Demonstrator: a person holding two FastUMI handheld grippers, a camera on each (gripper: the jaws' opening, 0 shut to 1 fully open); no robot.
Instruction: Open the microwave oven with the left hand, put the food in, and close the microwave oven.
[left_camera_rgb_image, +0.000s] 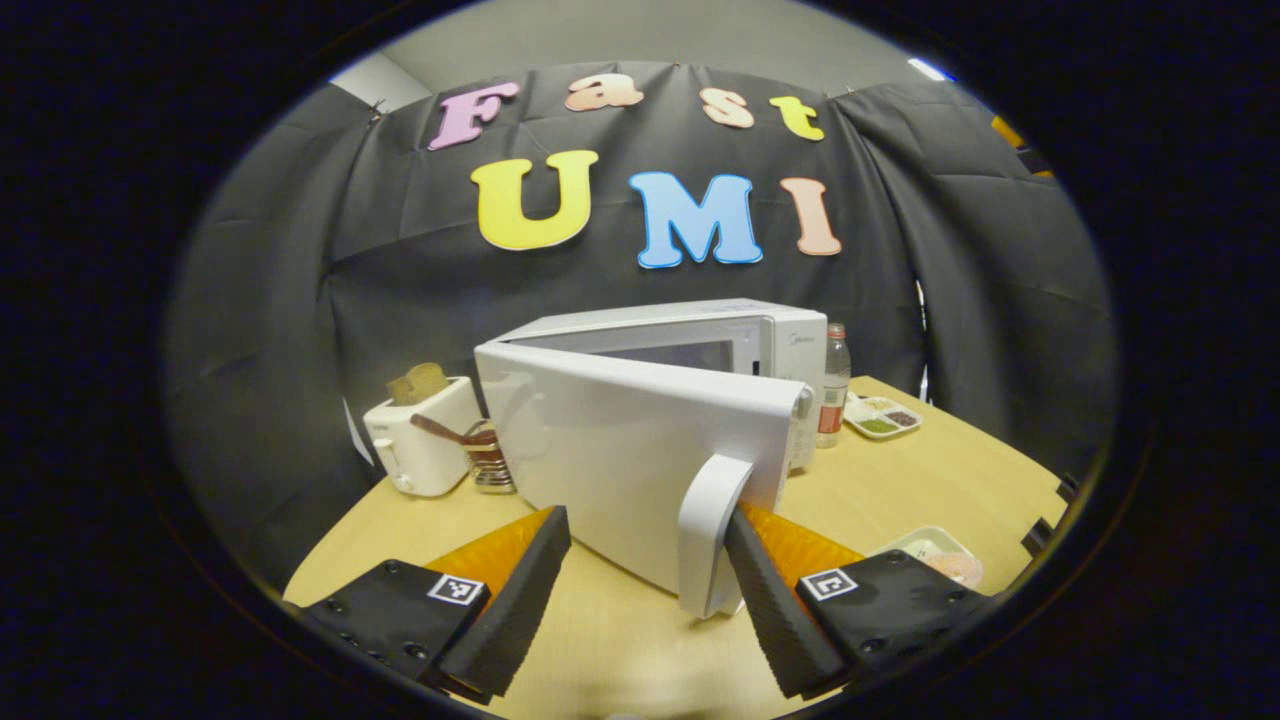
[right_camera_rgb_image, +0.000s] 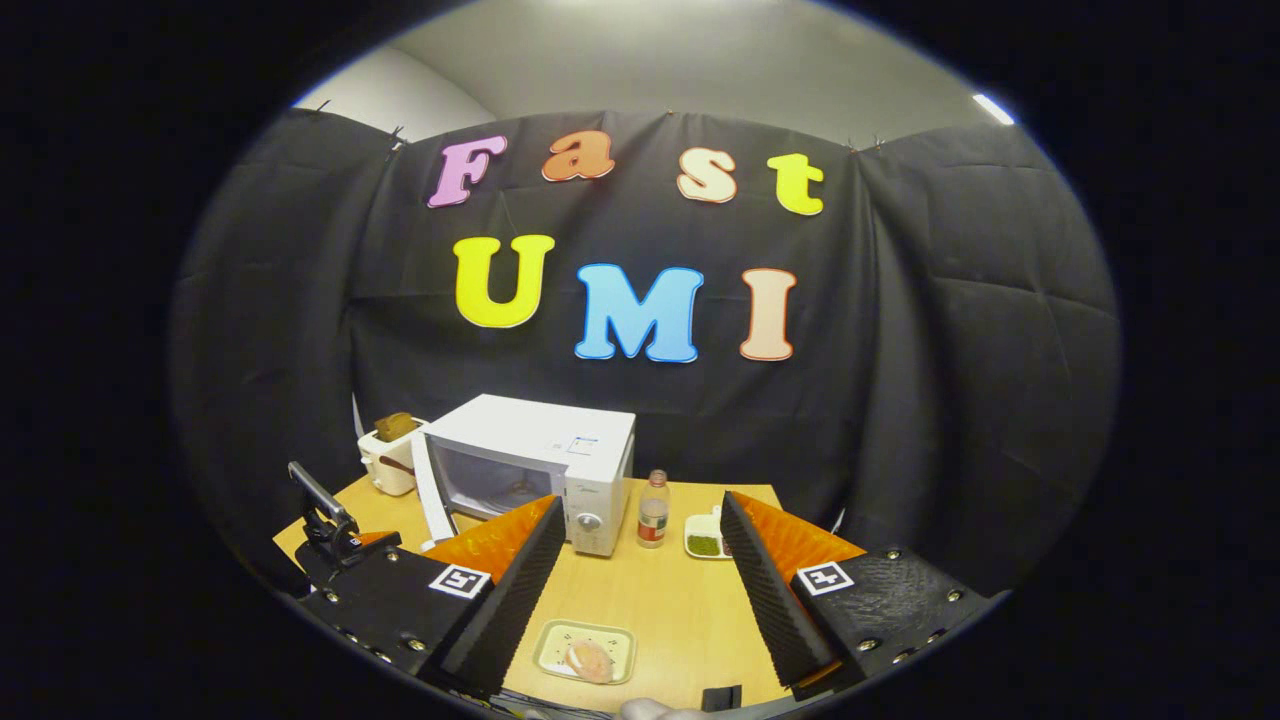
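A: Swinging the door is the step in hand, I'd say. In the left gripper view the microwave oven (left_camera_rgb_image: 700, 345) stands at the back of the counter (left_camera_rgb_image: 930, 470), just right of the toaster (left_camera_rgb_image: 420, 440), and its door (left_camera_rgb_image: 630, 460) stands partly out toward the camera.

B: And the left tool (left_camera_rgb_image: 645, 560)?

A: Wide apart. The door lies between the two fingers; the right-hand finger (left_camera_rgb_image: 770, 590) looks tucked behind the handle (left_camera_rgb_image: 715, 530), touching it, while the other finger is clear of the panel. So it hooks the handle and does not clamp it.

B: What does the next move call for?

A: Pulling the door farther round on its hinge, I judge, until the cavity is open enough for a dish. The hook could slip off the handle if the pull goes off the arc.

B: Where is the food?

A: In the right gripper view it sits on a small tray (right_camera_rgb_image: 585, 650) on the near counter, between the fingers of the right tool (right_camera_rgb_image: 640, 585) and below them. That tool is also spread open, holding nothing, with the tray untouched. Farther right stand a bottle (right_camera_rgb_image: 653, 508) and a divided dish (right_camera_rgb_image: 706, 536), beside the oven.
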